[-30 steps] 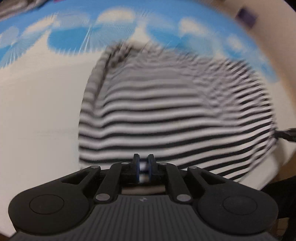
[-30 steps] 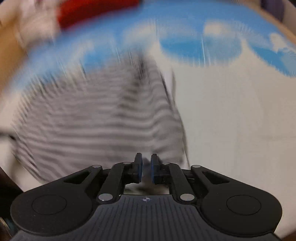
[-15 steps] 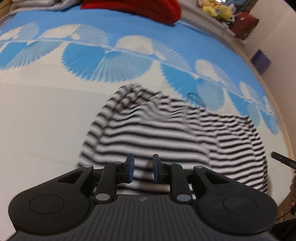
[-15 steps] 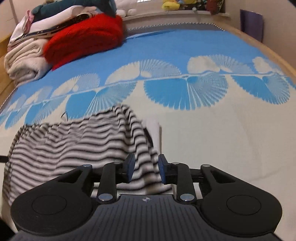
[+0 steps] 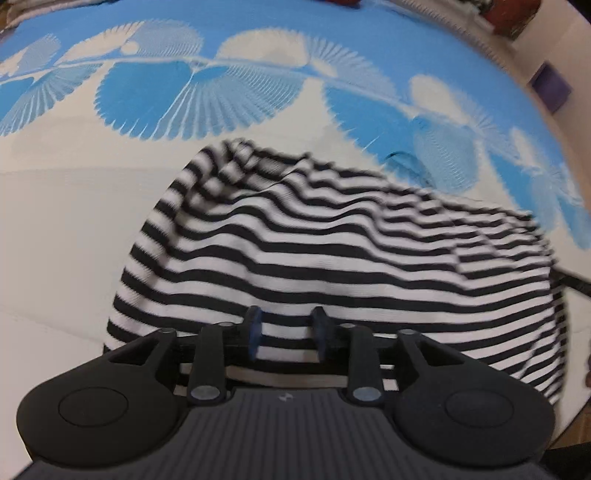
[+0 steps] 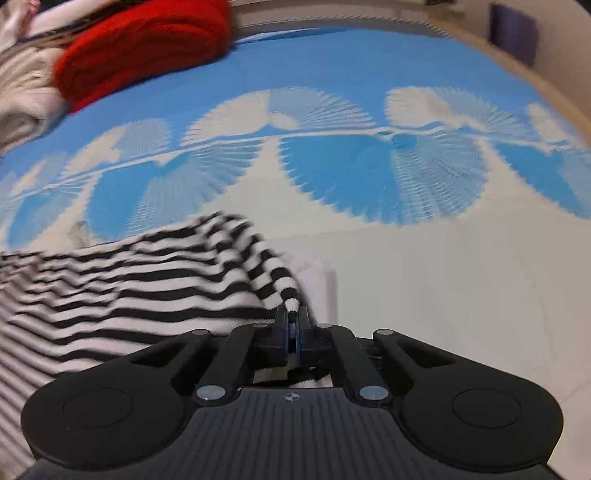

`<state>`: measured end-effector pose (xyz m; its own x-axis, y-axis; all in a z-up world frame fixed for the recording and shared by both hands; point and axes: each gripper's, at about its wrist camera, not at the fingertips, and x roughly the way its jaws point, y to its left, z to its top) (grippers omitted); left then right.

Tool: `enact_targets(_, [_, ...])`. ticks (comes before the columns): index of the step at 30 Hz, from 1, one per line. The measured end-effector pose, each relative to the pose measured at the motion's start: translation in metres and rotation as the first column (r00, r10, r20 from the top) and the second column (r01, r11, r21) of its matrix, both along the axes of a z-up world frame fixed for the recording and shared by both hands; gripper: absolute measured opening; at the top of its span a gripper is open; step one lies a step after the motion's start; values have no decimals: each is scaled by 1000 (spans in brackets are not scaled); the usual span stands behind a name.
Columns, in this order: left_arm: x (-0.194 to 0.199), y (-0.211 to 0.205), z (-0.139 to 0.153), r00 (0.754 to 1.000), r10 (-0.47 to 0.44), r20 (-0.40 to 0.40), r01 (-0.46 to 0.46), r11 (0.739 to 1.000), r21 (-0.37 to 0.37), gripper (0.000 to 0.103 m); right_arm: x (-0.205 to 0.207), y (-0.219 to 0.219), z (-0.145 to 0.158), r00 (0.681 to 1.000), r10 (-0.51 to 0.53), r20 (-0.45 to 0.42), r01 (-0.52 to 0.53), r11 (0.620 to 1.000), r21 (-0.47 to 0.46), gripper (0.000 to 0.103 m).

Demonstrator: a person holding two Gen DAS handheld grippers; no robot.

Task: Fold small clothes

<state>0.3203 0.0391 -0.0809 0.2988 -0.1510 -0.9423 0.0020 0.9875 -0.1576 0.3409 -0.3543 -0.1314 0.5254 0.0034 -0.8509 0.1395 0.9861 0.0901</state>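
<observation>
A black-and-white striped garment (image 5: 332, 258) lies rumpled on a bed with a blue-and-cream fan-pattern cover (image 5: 66, 221). In the left wrist view my left gripper (image 5: 286, 334) is open, its blue-padded fingers spread over the garment's near edge, holding nothing. In the right wrist view the garment (image 6: 129, 280) fills the left side. My right gripper (image 6: 291, 328) is shut on its right edge, and a striped fold rises between the fingers. A white inner layer (image 6: 317, 280) shows just beyond the pinch.
A red blanket (image 6: 144, 40) and pale folded cloth (image 6: 22, 85) lie at the bed's far left. A purple box (image 6: 513, 33) stands by the wall at the far right. The bed edge runs along the right. Cream cover (image 6: 461, 295) spreads right of the garment.
My right gripper has shut on the garment's right edge after being open half a second ago. My left gripper has opened wider since letting go of the garment. Both views moved closer to the cloth.
</observation>
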Motion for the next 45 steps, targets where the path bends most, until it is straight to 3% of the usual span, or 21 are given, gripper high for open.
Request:
enact_targets(2, [5,3,-3,1000,14,-1,-14,1000,-11,39,5,-9,-2,997,-80,-6,80,997,-15,1])
enact_targets(4, [7,6,-5,1000,23,0,-23,1000,-17,39,9,-17,-8,991,-131,-34,132,991,28,1])
enact_targets(8, [5,11,2,999,28,21,-28,999,-39,39,10,-10,-6,991,-131,-27,131,991,-6,6])
enact_targets(9, [5,12,5,999,31,28,-30,998,-48,39,9,-7,-2,992,-128,-14,128,992,-17,11])
enact_targets(11, [3,18,13,997,57,49,-53,996,-71,39,3,-1,11,992,-126,31,127,990,-57,37])
enact_targets(12, [2,23,17,995,81,60,-76,994,-82,39,-1,1,19,990,-119,72,124,990,-71,41])
enact_targets(17, [5,39,18,981,182,60,-177,980,-86,38,-29,15,52,973,20,228,-24,1000,16,43])
enact_targets(19, [8,43,9,978,206,28,-206,978,-27,38,-32,22,48,978,74,195,-94,991,98,52])
enact_targets(20, [9,45,3,975,221,2,-221,975,5,38,-30,26,37,985,109,134,-128,981,145,56])
enact_targets(21, [10,47,-1,972,235,-20,-235,972,9,38,-28,32,25,988,139,59,-147,976,159,56])
enact_targets(23, [8,54,0,964,265,-26,-265,964,-28,38,-26,46,1,979,190,-77,-184,980,70,56])
enact_targets(26, [0,57,13,967,253,19,-252,967,-43,38,-34,62,10,976,212,-41,-214,976,-36,55])
enact_targets(31, [-13,65,29,970,224,92,-220,974,-52,38,-64,93,47,961,251,118,-251,968,-13,55])
enact_targets(33, [-17,69,33,970,220,106,-215,975,-52,38,-75,112,51,947,287,141,-298,953,63,56])
enact_targets(35, [-21,72,38,971,211,114,-206,977,-61,38,-80,123,38,944,322,75,-330,934,137,57])
enact_targets(37, [-27,74,44,972,195,129,-188,980,-65,39,-83,139,15,921,381,-79,-375,924,81,56])
enact_targets(38, [-31,75,49,973,183,140,-176,982,-62,39,-87,142,8,912,396,-109,-396,918,22,56])
enact_targets(40, [-40,75,57,974,154,165,-147,988,-54,39,-92,136,15,922,377,-90,-378,926,14,56])
enact_targets(45, [-62,70,72,975,62,212,-67,998,18,40,-101,93,53,980,196,27,-196,981,3,56])
